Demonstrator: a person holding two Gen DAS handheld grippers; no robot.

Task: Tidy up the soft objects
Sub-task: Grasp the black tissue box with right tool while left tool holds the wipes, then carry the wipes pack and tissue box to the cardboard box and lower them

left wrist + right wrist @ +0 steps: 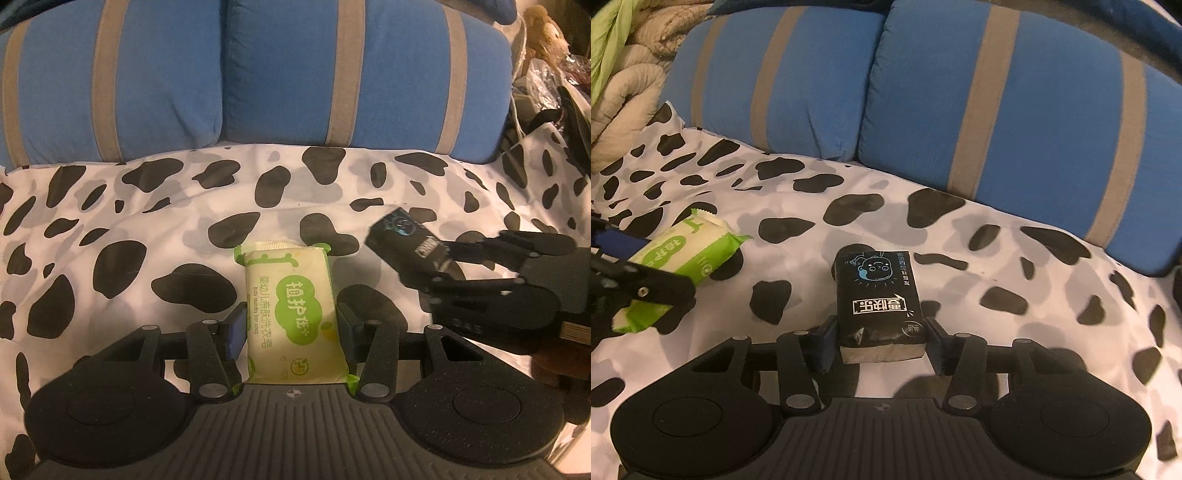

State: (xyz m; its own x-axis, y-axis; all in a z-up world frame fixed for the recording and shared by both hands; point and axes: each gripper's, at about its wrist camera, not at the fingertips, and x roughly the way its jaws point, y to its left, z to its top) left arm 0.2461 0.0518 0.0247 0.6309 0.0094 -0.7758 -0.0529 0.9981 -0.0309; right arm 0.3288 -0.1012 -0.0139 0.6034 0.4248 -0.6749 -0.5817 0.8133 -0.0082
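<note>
While the left gripper (291,325) pointed down at the cow-print bed sheet (147,206), its fingers (236,332) were clenched on the green soap packet (291,314), gripped at mid-length, probably for balance. In the right wrist view, the right gripper (882,345) pinched the black tissue pack (877,299) by its near end, held above the sheet before the blue striped pillows (1015,110), likely ready for sorting.

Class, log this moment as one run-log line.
left gripper: shut on green soap pack | right gripper: shut on black tissue pack | surface: cow-print sheet
</note>
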